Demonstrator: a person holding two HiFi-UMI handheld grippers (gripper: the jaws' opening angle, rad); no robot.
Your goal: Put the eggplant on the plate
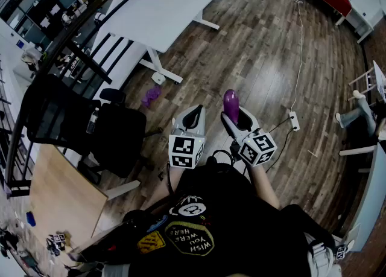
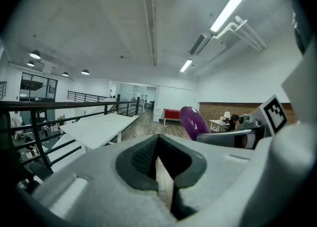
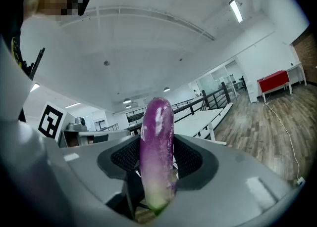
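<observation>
One eggplant (image 3: 157, 147) upright in right claw (image 1: 233, 114)

Bright ceiling striplights (image 2: 229, 9), fisheye-warped edges

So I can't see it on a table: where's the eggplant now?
The eggplant stands clamped in the right gripper, in the head view just right of the empty left gripper, above the wood floor.

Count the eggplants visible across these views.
1. The eggplant is clamped in the right gripper, its tip sticking out beyond the jaws. A purple thing on the floor is too small to identify; it may be another.
</observation>
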